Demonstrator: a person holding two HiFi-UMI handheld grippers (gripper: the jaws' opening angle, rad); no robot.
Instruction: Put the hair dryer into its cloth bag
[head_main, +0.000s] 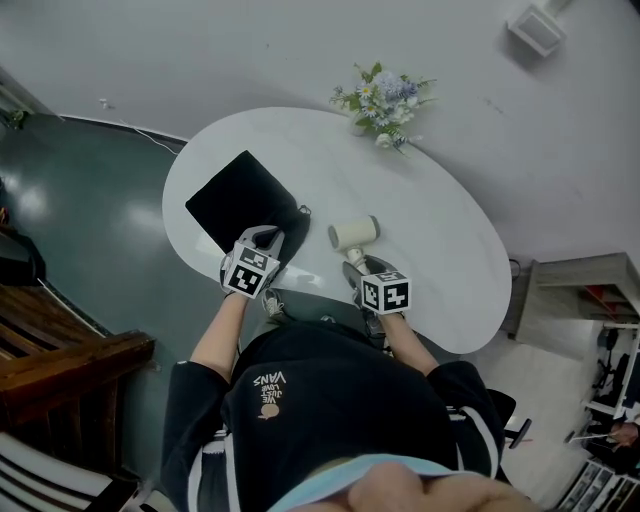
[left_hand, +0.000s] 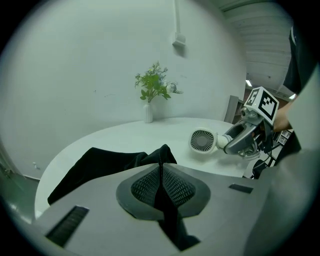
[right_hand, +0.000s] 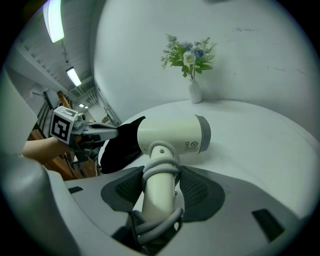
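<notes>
A black cloth bag (head_main: 240, 200) lies on the round white table (head_main: 430, 200), left of centre. My left gripper (head_main: 264, 243) is shut on the bag's near edge (left_hand: 161, 156), pinching a fold of black cloth that rises between the pads. The white hair dryer (head_main: 354, 233) is held above the table by its handle (right_hand: 159, 192), with a grey cord wound round it. My right gripper (head_main: 352, 268) is shut on that handle, and the dryer's barrel (right_hand: 172, 134) points sideways toward the bag (right_hand: 120, 142). In the left gripper view the dryer's round grille (left_hand: 202, 141) faces me.
A small white vase of flowers (head_main: 385, 105) stands at the table's far edge. The wall is close behind it. Dark floor and wooden furniture (head_main: 60, 350) lie to the left, a grey shelf (head_main: 575, 290) to the right.
</notes>
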